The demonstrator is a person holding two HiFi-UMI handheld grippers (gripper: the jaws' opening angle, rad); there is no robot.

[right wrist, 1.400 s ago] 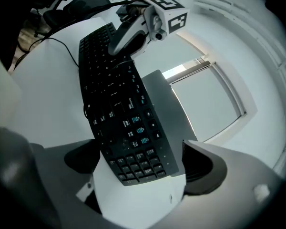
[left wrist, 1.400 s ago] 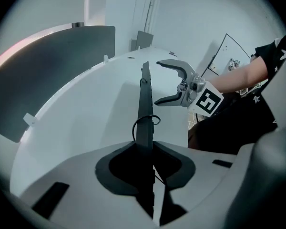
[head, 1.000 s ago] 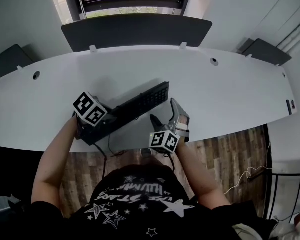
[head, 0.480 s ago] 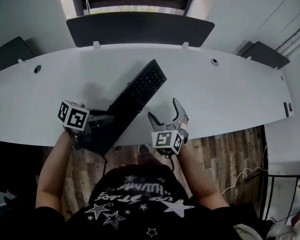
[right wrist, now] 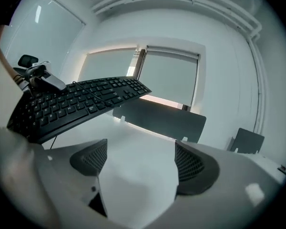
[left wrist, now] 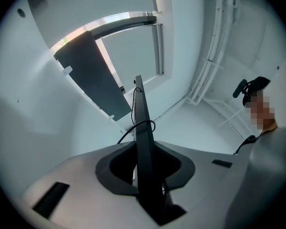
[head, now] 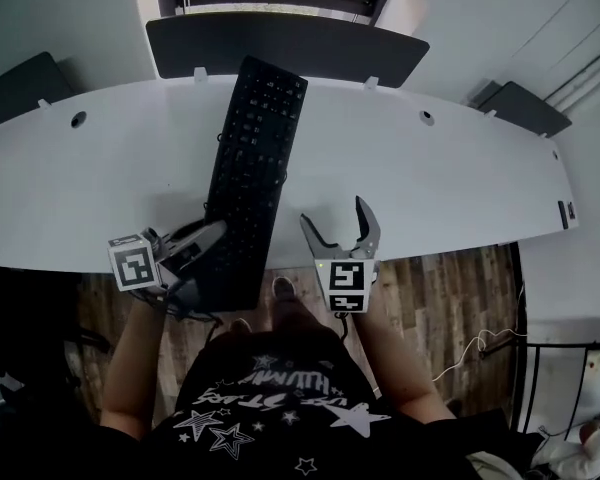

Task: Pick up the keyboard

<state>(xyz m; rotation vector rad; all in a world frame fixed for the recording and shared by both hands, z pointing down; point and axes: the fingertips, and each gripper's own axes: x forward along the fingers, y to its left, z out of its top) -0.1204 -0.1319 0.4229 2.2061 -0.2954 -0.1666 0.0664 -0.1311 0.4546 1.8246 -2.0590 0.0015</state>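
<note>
1 keyboard (head: 252,158), black, lifted off the desk (head: 460,178). Its near end is pinched in the left gripper (head: 208,234), and its far end reaches out over the desk's back edge toward 1 dark centre panel (head: 330,56). 2 grippers, 1 per hand, each carrying 1 marker cube (head: 132,264). The right gripper (head: 335,216) sits at the desk's front edge, just beside the keyboard's near end but apart from it. Its jaws are spread and have just been closing, with only bare desk between them. 2 more dark panels (head: 20,86) stand at the desk's far left and far right ends. The head view alone gives the keyboard's full key face, both grippers together, and the wood floor (head: 450,288) past the desk's front edge. The left gripper view alone shows the grip: keyboard edge-on and thin, clamped between both jaws, with 1 black cable (left wrist: 144,124) looping off it. The right gripper view alone shows air under the keyboard, which hangs clear of the desktop with the left gripper at its end.
</note>
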